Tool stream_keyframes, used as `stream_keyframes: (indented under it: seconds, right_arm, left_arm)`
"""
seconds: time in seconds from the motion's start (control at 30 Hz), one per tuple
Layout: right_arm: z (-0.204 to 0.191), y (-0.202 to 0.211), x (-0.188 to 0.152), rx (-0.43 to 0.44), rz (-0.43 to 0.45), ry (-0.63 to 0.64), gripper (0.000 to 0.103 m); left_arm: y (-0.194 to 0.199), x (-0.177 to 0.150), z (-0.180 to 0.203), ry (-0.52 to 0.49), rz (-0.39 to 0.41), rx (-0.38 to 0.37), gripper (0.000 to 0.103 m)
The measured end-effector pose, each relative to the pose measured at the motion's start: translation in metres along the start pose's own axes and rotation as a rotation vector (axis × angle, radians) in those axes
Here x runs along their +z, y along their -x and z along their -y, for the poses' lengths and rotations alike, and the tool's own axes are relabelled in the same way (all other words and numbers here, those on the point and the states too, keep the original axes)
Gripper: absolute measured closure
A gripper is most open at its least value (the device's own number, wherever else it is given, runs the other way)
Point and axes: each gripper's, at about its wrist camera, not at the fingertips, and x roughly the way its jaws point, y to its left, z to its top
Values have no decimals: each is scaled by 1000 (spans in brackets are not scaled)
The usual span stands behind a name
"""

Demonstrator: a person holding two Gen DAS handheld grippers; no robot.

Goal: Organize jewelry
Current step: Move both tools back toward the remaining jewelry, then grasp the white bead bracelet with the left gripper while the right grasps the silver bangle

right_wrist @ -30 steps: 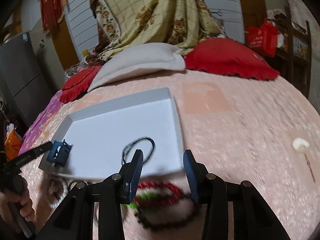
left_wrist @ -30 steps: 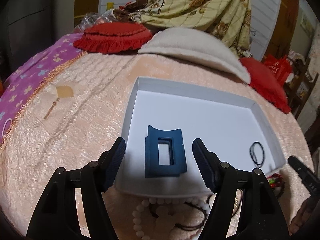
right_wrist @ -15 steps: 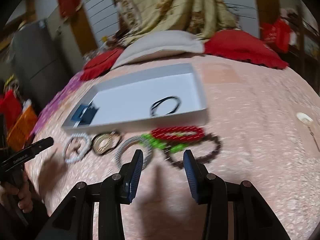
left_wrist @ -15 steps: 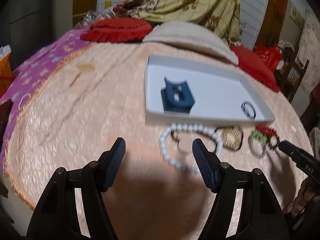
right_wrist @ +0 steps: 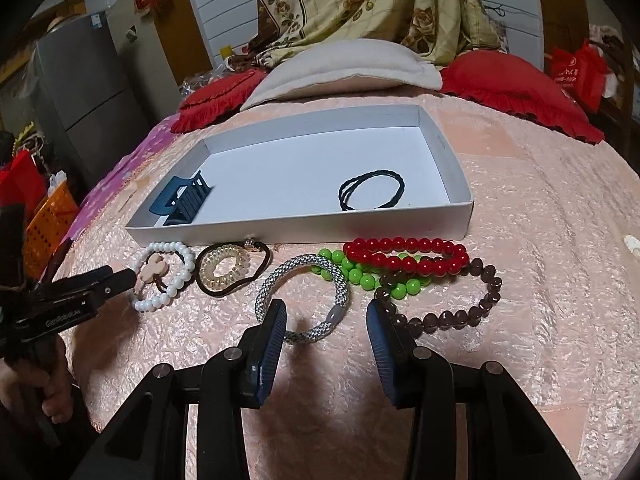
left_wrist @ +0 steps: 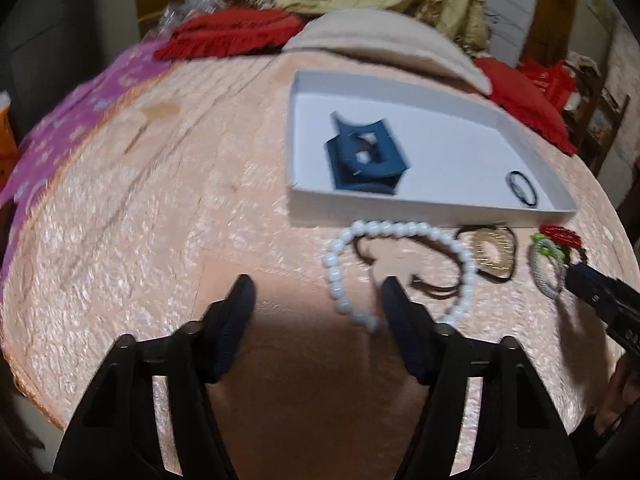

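A white tray [right_wrist: 300, 232] on the pink bedspread holds a blue claw clip [right_wrist: 184, 200] and a black hair tie [right_wrist: 372, 190]. In front of it lie a white bead bracelet [right_wrist: 154, 304], a gold spiral tie [right_wrist: 224, 268], a grey rope bracelet [right_wrist: 266, 292], and green [right_wrist: 360, 276], red [right_wrist: 404, 256] and brown [right_wrist: 480, 304] bead bracelets. My right gripper [right_wrist: 327, 320] is open over the grey bracelet's near edge. My left gripper [left_wrist: 316, 300] is closing; the near arc of the white bracelet [left_wrist: 336, 264] shows between its tips, with no pad pressing on it.
Red cushions [right_wrist: 520, 80] and a beige pillow [right_wrist: 344, 64] lie behind the tray, under a draped floral cloth. A purple cloth [left_wrist: 60, 132] covers the bed's left side. An orange basket [right_wrist: 48, 216] stands off the left edge. A hand [right_wrist: 52, 392] holds the left gripper.
Both grippers have drawn back from the tray and sunk toward the row of bracelets in front of it. The left jaws have narrowed. The blue clip stays in the tray.
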Motion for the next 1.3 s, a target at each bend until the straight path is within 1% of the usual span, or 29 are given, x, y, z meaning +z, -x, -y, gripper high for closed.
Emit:
stream_keyframes:
  seconds: [0.03, 0.07, 0.17, 0.27, 0.3, 0.37, 0.4, 0.43, 0.47, 0.53, 0.73, 0.83, 0.87, 0.9, 0.93, 0.97, 1.0, 1.07, 1.17, 1.23, 1.3]
  right_arm:
    - [0, 0, 0, 0, -1, 1, 63]
    - [-1, -1, 0, 0, -4, 2, 63]
    - [-2, -3, 0, -4, -8, 4, 63]
    - [0, -3, -1, -6, -13, -1, 63]
    - [0, -4, -1, -6, -14, -2, 63]
    - [0, -6, -1, -2, -17, -6, 63]
    - [0, -6, -1, 2, -18, -9, 63]
    - [0, -8, -1, 12, -19, -14, 63]
    - [0, -10, -1, 26, -24, -19, 63]
    - [0, -15, 0, 37, -29, -22, 63]
    - [1, -22, 6, 30, -16, -11, 63]
    - [-4, -26, 9, 12, -23, 31, 63]
    - [-8, -27, 9, -3, -28, 66, 63]
    - [-11, -28, 8, -23, -32, 93, 70]
    - [-13, -28, 8, -49, -35, 120, 73]
    - [-16, -28, 6, -82, -37, 165, 83]
    - [-17, -28, 6, -80, -39, 173, 92]
    - [-17, -26, 5, -70, -43, 177, 96]
    - [-13, -21, 2, -52, -34, 154, 96]
    - [-10, -13, 2, -43, -9, 134, 96]
    - [-6, -3, 3, -16, 18, 103, 96]
  left_arm:
    - [0, 1, 0, 3, 12, 16, 50]
    - [-1, 1, 1, -4, 5, 34, 51]
    - [-2, 1, 10, -54, 5, 74, 51]
    - [-3, 1, 11, -59, 2, 65, 52]
    - [-3, 0, 12, -68, 4, 63, 56]
    - [-1, -1, 22, -111, 7, 25, 89]
    - [-1, -3, 28, -140, 11, 34, 90]
    - [-1, -4, 32, -165, 15, 43, 95]
    - [-1, -4, 34, -175, 18, 53, 95]
    - [-1, -3, 31, -155, 14, 42, 95]
    - [-2, 0, 23, -117, 5, 10, 95]
    - [-3, 3, 17, -85, -1, -18, 95]
    - [-3, 3, 16, -80, -2, -22, 95]
    - [-2, 3, 16, -81, -1, -23, 95]
    - [-2, 3, 17, -81, 0, -25, 95]
    - [-1, 3, 17, -79, 1, -39, 95]
    - [1, 2, 17, -75, 6, -49, 95]
    - [8, 4, 15, -66, 25, -62, 95]
    - [16, 6, 13, -43, 51, -81, 95]
    - [18, 6, 11, -31, 58, -82, 95]
    - [19, 7, 10, -24, 59, -85, 95]
